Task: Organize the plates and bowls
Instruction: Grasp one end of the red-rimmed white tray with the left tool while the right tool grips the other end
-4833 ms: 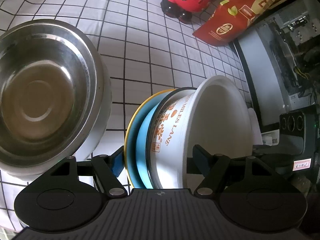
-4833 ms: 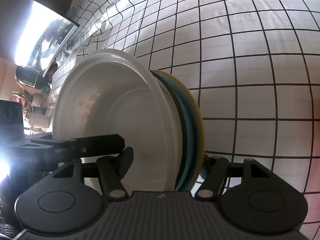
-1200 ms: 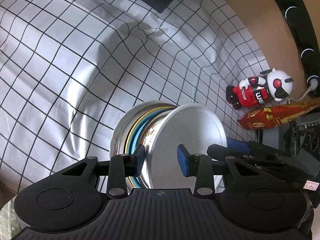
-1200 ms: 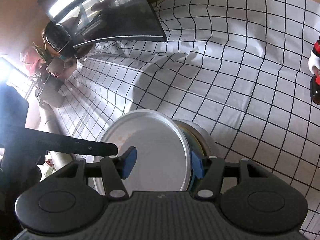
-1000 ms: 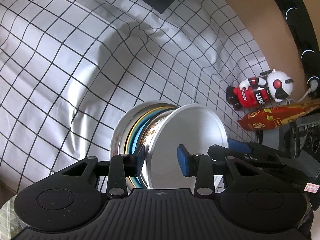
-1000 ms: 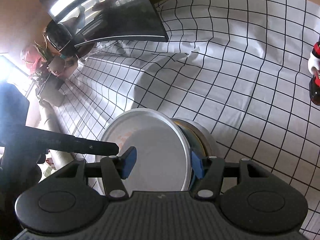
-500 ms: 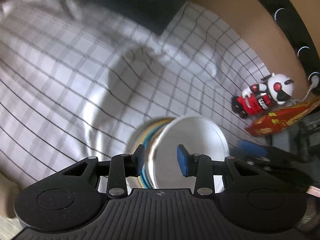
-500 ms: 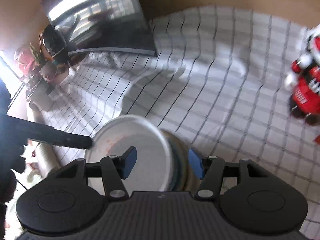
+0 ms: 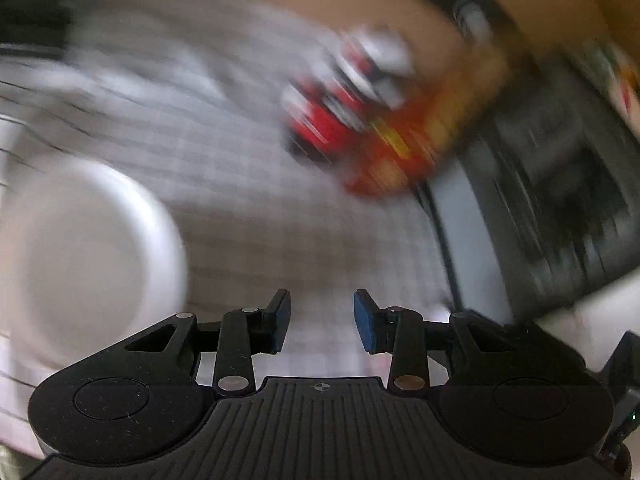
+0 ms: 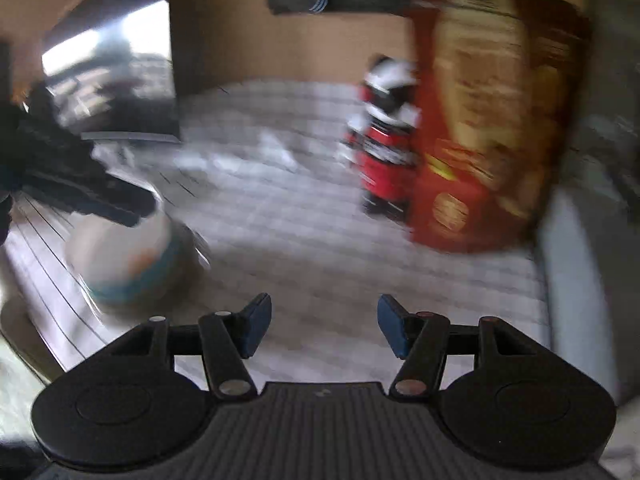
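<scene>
Both views are smeared by motion. The nested stack of bowls and plates (image 10: 128, 256) stands on the checked cloth at the left of the right wrist view: a white bowl on top, blue and yellow rims below, a steel bowl outermost. In the left wrist view the white bowl (image 9: 84, 248) fills the left side. My left gripper (image 9: 322, 320) is open over bare cloth to the right of the stack, nothing between its fingers. My right gripper (image 10: 320, 326) is open too and holds nothing. The other gripper's dark body (image 10: 80, 184) reaches across the stack's top.
A red and white toy robot (image 10: 386, 148) and a red snack bag (image 10: 488, 128) stand at the back right. A dark computer case (image 9: 560, 200) borders the cloth on the right. A monitor (image 10: 116, 76) stands at the back left.
Both grippers have let go of the stack and swung away to the right. The stack, which stood between the fingers in both views, now lies at the left edge of each.
</scene>
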`<state>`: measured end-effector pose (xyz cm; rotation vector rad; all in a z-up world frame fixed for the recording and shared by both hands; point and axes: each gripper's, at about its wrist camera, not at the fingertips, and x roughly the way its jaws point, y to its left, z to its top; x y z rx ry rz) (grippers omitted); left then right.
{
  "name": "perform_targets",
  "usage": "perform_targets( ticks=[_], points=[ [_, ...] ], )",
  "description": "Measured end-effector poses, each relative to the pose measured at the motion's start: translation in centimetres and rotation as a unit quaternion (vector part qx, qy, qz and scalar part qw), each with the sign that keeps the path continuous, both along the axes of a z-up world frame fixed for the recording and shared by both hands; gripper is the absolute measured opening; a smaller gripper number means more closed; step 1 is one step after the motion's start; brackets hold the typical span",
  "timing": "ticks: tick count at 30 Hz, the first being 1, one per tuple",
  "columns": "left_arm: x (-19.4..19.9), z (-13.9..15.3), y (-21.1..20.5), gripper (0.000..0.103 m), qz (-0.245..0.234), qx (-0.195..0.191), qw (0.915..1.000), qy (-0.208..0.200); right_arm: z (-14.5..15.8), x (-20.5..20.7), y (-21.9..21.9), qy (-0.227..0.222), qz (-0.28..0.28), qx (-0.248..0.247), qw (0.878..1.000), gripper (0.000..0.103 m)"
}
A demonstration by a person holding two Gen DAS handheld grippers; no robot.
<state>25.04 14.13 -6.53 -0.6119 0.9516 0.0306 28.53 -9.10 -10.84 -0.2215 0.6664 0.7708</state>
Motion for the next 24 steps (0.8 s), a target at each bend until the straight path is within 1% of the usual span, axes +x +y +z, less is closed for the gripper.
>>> perform_targets(
  ticks=[2, 4, 6, 8, 9, 12, 13, 15, 17, 18, 19, 20, 21, 22, 24],
  points=[
    [1.8, -2.0, -4.0, 0.039, -0.043, -0.016, 0.9988, 0.016, -1.1, -0.8, -3.6, -0.001, -0.019, -0.022, 1.0, 0.059],
    [3.2, -3.8, -7.2, 0.039, -0.073, -0.027, 0.9964, 0.033, -2.4, -1.1, -7.3, 0.001, -0.05, -0.045, 0.998, 0.059],
    [4.6, -5.7, -10.2, 0.039, -0.099, -0.043, 0.9929, 0.052, -3.6, -0.8, -10.7, 0.007, -0.096, -0.058, 0.994, 0.059],
    [5.6, -7.2, -12.7, 0.039, -0.117, -0.053, 0.9893, 0.07, -4.9, 0.1, -13.2, 0.025, -0.142, -0.054, 0.988, 0.059],
    [5.8, -8.0, -13.9, 0.039, -0.122, -0.053, 0.9878, 0.08, -5.7, 0.8, -14.3, 0.041, -0.163, -0.044, 0.985, 0.059],
    [6.6, -9.7, -16.6, 0.039, -0.133, -0.044, 0.9849, 0.101, -8.0, 2.3, -16.0, 0.082, -0.194, -0.024, 0.977, 0.059],
    [6.9, -10.3, -17.2, 0.039, -0.135, -0.039, 0.9843, 0.106, -8.9, 2.8, -16.2, 0.087, -0.201, -0.024, 0.975, 0.056],
    [7.5, -11.5, -18.0, 0.039, -0.138, -0.038, 0.9833, 0.112, -10.2, 3.2, -16.1, 0.093, -0.206, -0.031, 0.974, 0.048],
    [7.8, -12.5, -17.7, 0.038, -0.136, -0.053, 0.9822, 0.118, -11.3, 3.7, -15.8, 0.112, -0.206, -0.035, 0.971, 0.037],
    [7.6, -12.7, -17.4, 0.037, -0.134, -0.064, 0.9815, 0.121, -11.6, 3.7, -15.6, 0.124, -0.201, -0.031, 0.971, 0.035],
    [7.3, -12.8, -16.9, 0.036, -0.126, -0.069, 0.9825, 0.118, -11.6, 3.5, -15.2, 0.134, -0.187, -0.022, 0.973, 0.035],
    [6.9, -12.7, -16.2, 0.032, -0.119, -0.072, 0.984, 0.112, -11.4, 3.1, -14.7, 0.132, -0.18, -0.019, 0.975, 0.036],
    [6.5, -12.6, -15.4, 0.028, -0.113, -0.077, 0.9846, 0.109, -11.1, 2.6, -13.9, 0.127, -0.163, -0.021, 0.978, 0.035],
    [5.8, -12.6, -14.4, 0.024, -0.104, -0.083, 0.9851, 0.108, -11.0, 2.4, -13.2, 0.132, -0.143, -0.015, 0.981, 0.034],
    [4.4, -12.4, -12.6, 0.023, -0.091, -0.09, 0.986, 0.107, -10.8, 2.3, -11.7, 0.151, -0.112, 0.006, 0.982, 0.034]
  ],
)
